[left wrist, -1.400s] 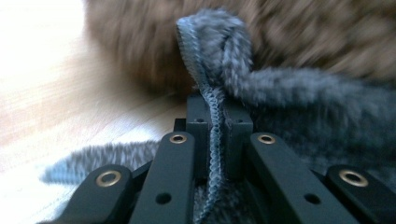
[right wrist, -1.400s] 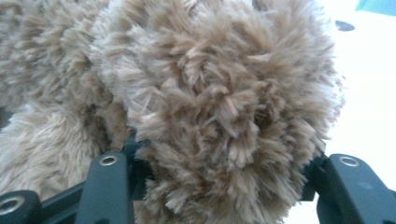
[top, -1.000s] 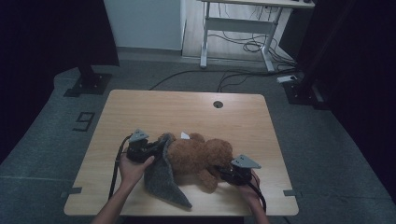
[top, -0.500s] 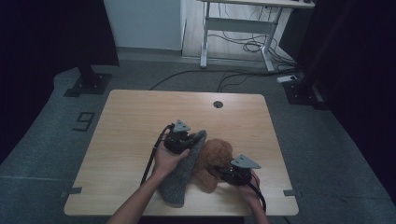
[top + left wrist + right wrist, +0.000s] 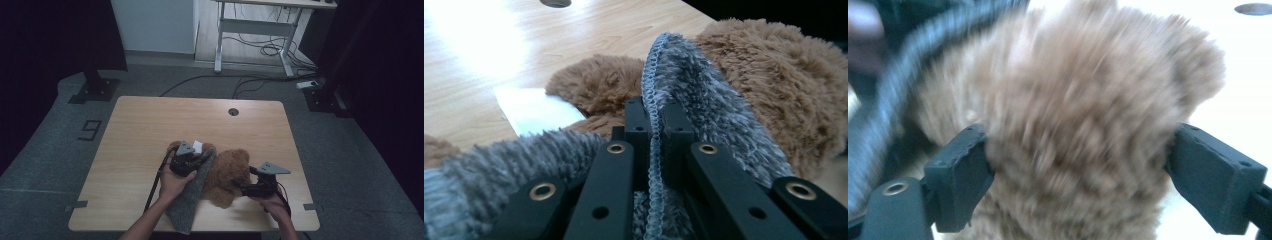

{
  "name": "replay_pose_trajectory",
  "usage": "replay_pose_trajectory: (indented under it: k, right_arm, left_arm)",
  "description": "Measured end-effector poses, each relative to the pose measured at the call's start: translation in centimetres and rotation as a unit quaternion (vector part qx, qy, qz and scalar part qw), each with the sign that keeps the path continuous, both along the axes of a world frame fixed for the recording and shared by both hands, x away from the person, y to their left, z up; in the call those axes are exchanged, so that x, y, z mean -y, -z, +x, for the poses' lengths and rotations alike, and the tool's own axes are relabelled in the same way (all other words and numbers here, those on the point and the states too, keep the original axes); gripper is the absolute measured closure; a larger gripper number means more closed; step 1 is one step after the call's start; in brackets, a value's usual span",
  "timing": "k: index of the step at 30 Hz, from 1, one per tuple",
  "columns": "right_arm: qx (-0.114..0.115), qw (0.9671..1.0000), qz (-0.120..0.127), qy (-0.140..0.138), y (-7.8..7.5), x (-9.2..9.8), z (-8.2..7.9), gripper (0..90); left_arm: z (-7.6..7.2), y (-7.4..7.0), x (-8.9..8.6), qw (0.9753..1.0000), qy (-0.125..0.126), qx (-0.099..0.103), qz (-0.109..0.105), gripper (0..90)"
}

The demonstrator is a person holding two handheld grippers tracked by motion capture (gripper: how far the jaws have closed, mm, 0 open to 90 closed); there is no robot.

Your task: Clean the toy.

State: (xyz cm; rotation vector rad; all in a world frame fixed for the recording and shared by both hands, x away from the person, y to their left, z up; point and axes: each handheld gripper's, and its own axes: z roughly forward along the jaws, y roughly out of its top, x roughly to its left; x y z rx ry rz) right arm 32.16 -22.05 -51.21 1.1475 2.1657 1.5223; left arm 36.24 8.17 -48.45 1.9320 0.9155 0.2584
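On the near half of a pale wooden table point(image 5: 150, 130) lies a brown teddy bear point(image 5: 230, 172), with a grey fuzzy cloth point(image 5: 192, 200) draped across its left side and trailing to the table's near edge. A round cable hole point(image 5: 233, 111) sits near the far edge. Grey carpet surrounds the table, dark curtains stand at both sides, and a second desk frame with loose cables stands beyond.

Over the bear's left side, the left gripper point(image 5: 186, 159) has its jaws pinched tight on the stitched edge of the cloth point(image 5: 654, 100), which rises between them in the left gripper view, the bear's fur point(image 5: 774, 85) just behind. A white tag point(image 5: 197, 146) shows beside it.

At the bear's right, the right gripper point(image 5: 245, 187) has its jaws spread wide, and they press against a lobe of the bear point(image 5: 1083, 130) from either side; that view is blurred.
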Motion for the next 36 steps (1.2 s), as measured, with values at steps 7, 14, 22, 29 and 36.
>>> replay_pose_trajectory:
  k: [7,14,22,29,36]
  right_arm:
    - [-0.025,0.9996,0.005,0.008,-2.0,-0.2,2.4,7.6]
    - [-0.112,0.9933,0.007,-0.027,0.3,-0.9,4.5,0.0]
    - [-0.121,0.987,0.055,-0.091,1.9,-0.6,4.4,33.5]
    - [-0.036,0.9961,-0.008,-0.08,0.8,-1.3,2.4,47.9]
    - [0.048,0.9965,-0.043,-0.053,0.6,-2.1,2.2,50.3]
  left_arm:
    - [-1.4,0.1,0.2,0.9999,0.007,0.012,0.001,84.6]
    - [-2.1,0.5,-0.2,0.9998,0.012,0.011,-0.01,84.7]
    - [-2.5,0.7,-0.6,0.9995,0.011,0.014,-0.024,84.7]
    - [-2.5,0.8,-0.6,0.9987,0.002,0.041,-0.031,84.7]
    - [-0.3,-0.1,-0.7,0.9987,-0.009,0.018,-0.047,84.5]
